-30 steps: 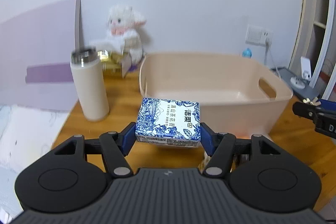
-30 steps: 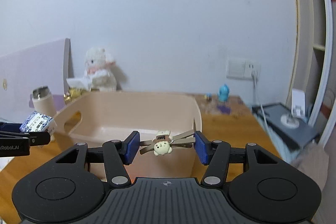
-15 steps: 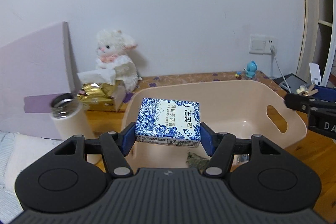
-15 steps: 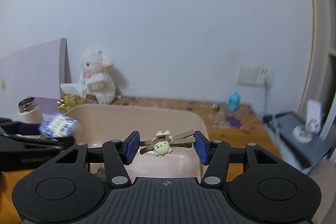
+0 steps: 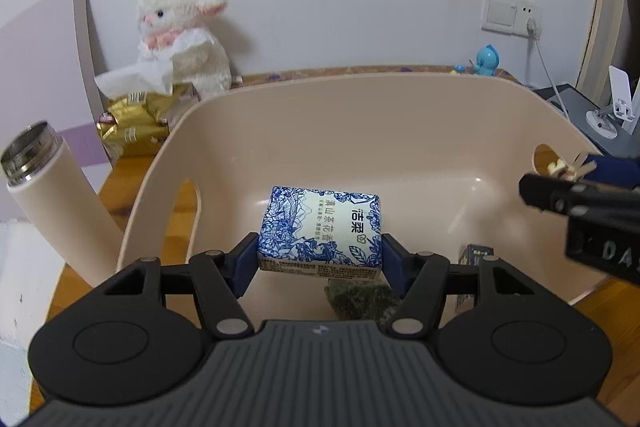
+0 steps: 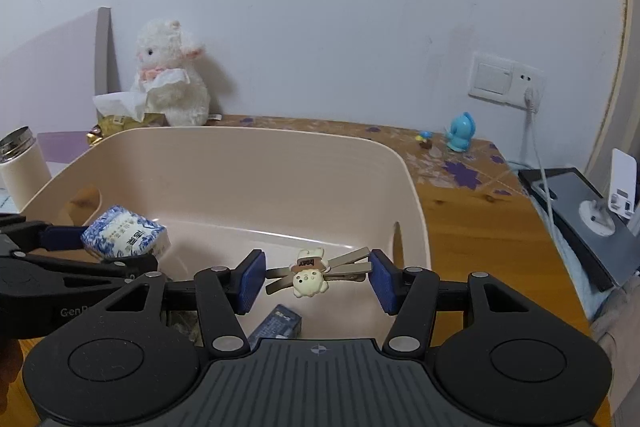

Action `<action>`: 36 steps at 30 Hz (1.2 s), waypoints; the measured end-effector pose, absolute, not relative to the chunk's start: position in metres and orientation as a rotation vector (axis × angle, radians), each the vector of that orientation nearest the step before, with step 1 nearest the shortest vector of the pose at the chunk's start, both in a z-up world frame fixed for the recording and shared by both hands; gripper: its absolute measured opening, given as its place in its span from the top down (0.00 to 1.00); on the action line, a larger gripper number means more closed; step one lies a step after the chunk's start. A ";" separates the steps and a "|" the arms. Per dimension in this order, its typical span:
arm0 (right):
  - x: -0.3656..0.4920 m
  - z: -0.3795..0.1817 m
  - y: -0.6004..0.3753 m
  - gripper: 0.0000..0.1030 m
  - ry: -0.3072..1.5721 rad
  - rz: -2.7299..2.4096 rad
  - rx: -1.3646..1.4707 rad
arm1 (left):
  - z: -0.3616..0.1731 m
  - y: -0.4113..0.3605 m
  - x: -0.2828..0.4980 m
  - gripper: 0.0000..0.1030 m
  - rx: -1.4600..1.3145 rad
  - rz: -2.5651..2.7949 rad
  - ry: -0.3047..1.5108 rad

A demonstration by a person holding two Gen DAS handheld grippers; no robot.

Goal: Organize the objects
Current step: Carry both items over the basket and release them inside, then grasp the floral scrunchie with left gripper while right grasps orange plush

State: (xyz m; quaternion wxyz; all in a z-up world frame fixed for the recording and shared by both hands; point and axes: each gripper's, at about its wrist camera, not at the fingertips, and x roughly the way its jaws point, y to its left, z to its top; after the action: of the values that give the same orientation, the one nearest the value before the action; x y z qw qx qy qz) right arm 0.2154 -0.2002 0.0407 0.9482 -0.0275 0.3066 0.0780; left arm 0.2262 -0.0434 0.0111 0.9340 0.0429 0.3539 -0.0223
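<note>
Now, left tool: the left tool (image 5: 319, 259) is closed on a blue-and-white printed tissue pack (image 5: 320, 230), its blue pads pressing the pack's two short ends, and it holds the pack in the air inside the beige plastic basket (image 5: 360, 115).
Change on the left: a second ago the pack hung in front of the basket's near wall, over the wooden surface (image 5: 120, 183); half a second ago it was just crossing the rim; now it is past the rim and over the basket floor.
Basket contents: a dark greenish lump (image 5: 360, 301) and a small dark blue box (image 5: 474, 259) lie on the floor near the front wall, just below the pack.
Meaning for the task: the pack looks ready to be lowered and let go, so this item seems nearly stowed.
Right tool: the right tool (image 6: 317, 277) is closed on a metal hair clip with a cream cartoon charm (image 6: 310, 277), gripped by its tips, above the basket's front right part.
Change on the right: earlier it hovered level with the near rim; now it looks down into the basket, with the clip over the interior, likely next to be dropped.
Unmoved: the cream steel-rimmed flask (image 5: 52, 199), white plush lamb (image 5: 180, 31) and gold tissue bag (image 5: 132, 125) stand outside, to the left.
</note>
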 end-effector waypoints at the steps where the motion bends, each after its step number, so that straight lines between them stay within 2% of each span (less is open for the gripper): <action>1: 0.214 0.042 -0.201 0.37 0.619 0.158 -0.047 | 0.010 -0.043 0.226 0.36 0.095 -0.039 0.722; 4: 0.204 0.050 -0.204 0.30 0.589 0.159 -0.022 | 0.014 -0.040 0.221 0.36 0.102 -0.029 0.703; 5: 0.199 0.054 -0.205 0.29 0.578 0.161 -0.019 | 0.017 -0.039 0.219 0.32 0.095 -0.028 0.699; 6: 0.195 0.058 -0.206 0.26 0.568 0.162 -0.019 | 0.020 -0.037 0.216 0.22 0.084 -0.026 0.695; 8: 0.185 0.066 -0.207 0.23 0.545 0.162 -0.028 | 0.028 -0.031 0.210 0.15 0.062 -0.018 0.677; 10: 0.175 0.073 -0.208 0.16 0.528 0.162 -0.037 | 0.036 -0.026 0.202 0.13 0.055 -0.016 0.661; 16: 0.138 0.081 -0.209 0.05 0.491 0.176 -0.052 | 0.058 -0.014 0.169 0.07 0.040 -0.029 0.613; 18: 0.127 0.080 -0.208 0.05 0.493 0.178 -0.064 | 0.063 -0.013 0.157 0.02 0.051 -0.030 0.587; 25: 0.106 0.057 -0.205 0.04 0.554 0.189 -0.094 | 0.068 -0.014 0.122 0.02 0.070 -0.050 0.577; 36: 0.105 0.011 -0.200 0.04 0.671 0.211 -0.130 | 0.017 -0.020 0.112 0.02 0.073 -0.075 0.731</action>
State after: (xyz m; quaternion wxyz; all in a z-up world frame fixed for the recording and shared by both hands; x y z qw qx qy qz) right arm 0.1050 -0.1996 0.0110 0.9368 -0.0635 0.3282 0.1033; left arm 0.1121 -0.0196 0.0172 0.9325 0.0357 0.3575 -0.0364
